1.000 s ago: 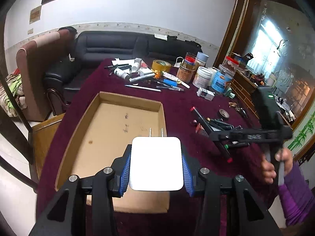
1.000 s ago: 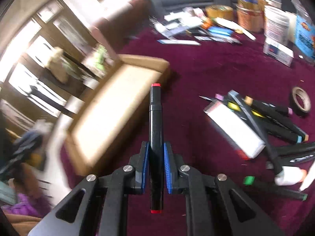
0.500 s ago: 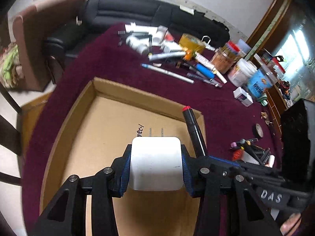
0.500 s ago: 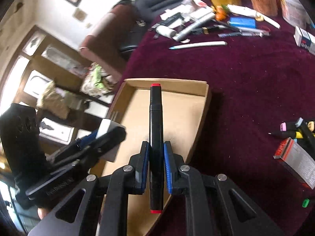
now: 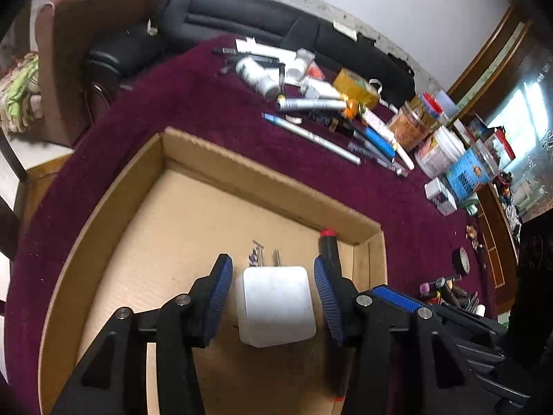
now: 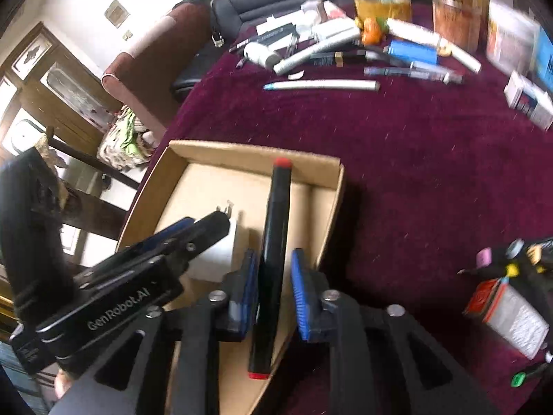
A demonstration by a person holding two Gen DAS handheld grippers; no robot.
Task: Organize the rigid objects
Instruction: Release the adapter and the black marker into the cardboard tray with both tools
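**Ana:** Left wrist view first: the white square plastic charger plug (image 5: 276, 306), two metal prongs pointing away from the camera, sits over the floor of the shallow brown cardboard box (image 5: 221, 169). It looks smooth, rounded at the corners, a little scuffed.

**Ben:** And the left gripper (image 5: 273, 294)?

**Ana:** Its jaws have just been opening. The blue ribbed pads (image 5: 217, 297) stand clear of the plug on both sides, a gap showing each way, so nothing is clamped, though the plug is between them.

**Ben:** Over to the right wrist view. The long black marker with red end caps (image 6: 273, 242) runs straight up the frame, far tip over the box's back wall, near tip toward the camera, its middle over the box's right-hand edge.

**Ana:** Right gripper (image 6: 273, 294)?

**Ben:** Jaws have just been opening here too. The marker lies between the blue pads; a clear gap shows on the right one. On the left one, I cannot tell whether it touches.

**Ana:** Both tools sit side by side over the box's near right corner, on the dark red velvety tablecloth (image 6: 414, 173).

**Ben:** A heap of other markers (image 6: 518, 259) lies off to the right.
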